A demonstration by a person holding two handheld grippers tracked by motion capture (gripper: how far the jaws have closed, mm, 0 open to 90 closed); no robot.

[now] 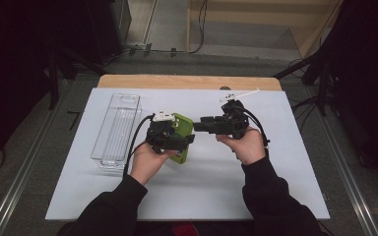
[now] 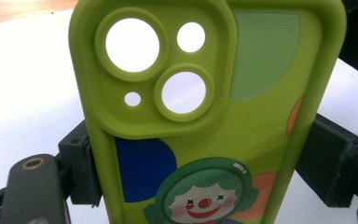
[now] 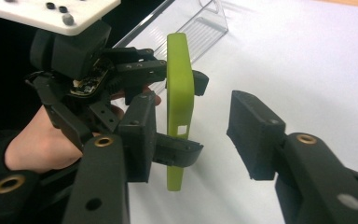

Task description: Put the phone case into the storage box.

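- Phone case, lime green with a clown print and camera cut-outs, sits above the counter near its centre, raised off the surface and turned on edge.
- Left gripper pinches the phone case across its width, a pad on each long edge; in the left gripper view both pads press the sides below the camera cut-outs.
- Judgement: this side grip leaves the back and front free for the other tool.
- Right gripper, at 3 o'clock of the phone case, points toward it; its jaws stand spread, and the pads touch nothing.
- In the right gripper view the phone case lies in line with that gap, not yet pressed.
- Clear plastic bin lies at 9 o'clock of the phone case, empty as far as can be seen; judged the likely destination.
- White plastic piece rests at 12 o'clock of the right gripper, apart from it.
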